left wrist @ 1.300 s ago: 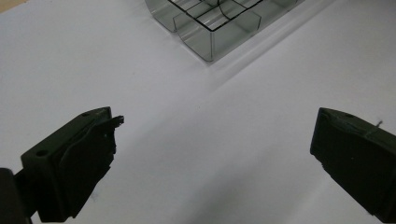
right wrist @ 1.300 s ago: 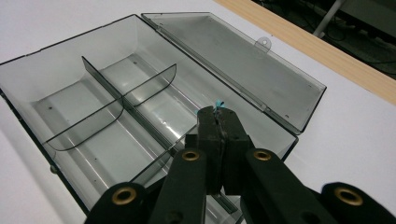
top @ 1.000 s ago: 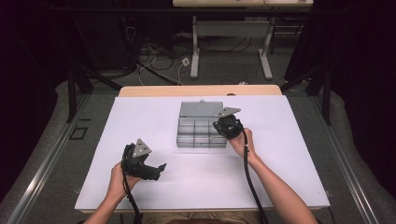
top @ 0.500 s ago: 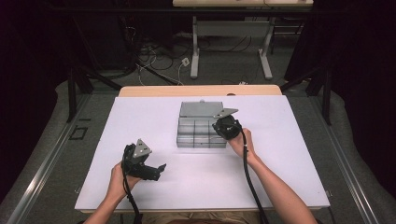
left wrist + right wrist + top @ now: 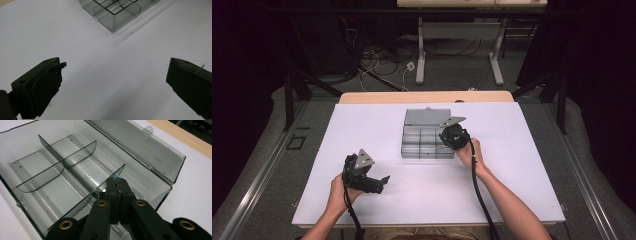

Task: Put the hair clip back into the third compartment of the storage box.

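Note:
A clear grey compartment box (image 5: pixel 422 148) stands at the middle of the white table, its lid (image 5: pixel 424 117) folded open toward the far side. My right gripper (image 5: pixel 451 136) hangs over the box's right end. In the right gripper view its jaws are pressed together (image 5: pixel 116 180) just above a clear divider (image 5: pixel 75 151), and a tiny teal speck shows at the tips. The compartments (image 5: pixel 42 165) look empty. My left gripper (image 5: pixel 381 181) rests low at the near left with its jaws wide apart (image 5: pixel 115 82) and only bare table between them. The box's corner (image 5: pixel 113 17) lies ahead of it.
The white table top (image 5: pixel 512 150) sits on a wooden board (image 5: pixel 427 96) at the far edge. Beyond it are desk legs (image 5: pixel 419 55) and loose cables (image 5: pixel 377 65) on the floor. Dark stands rise at both sides.

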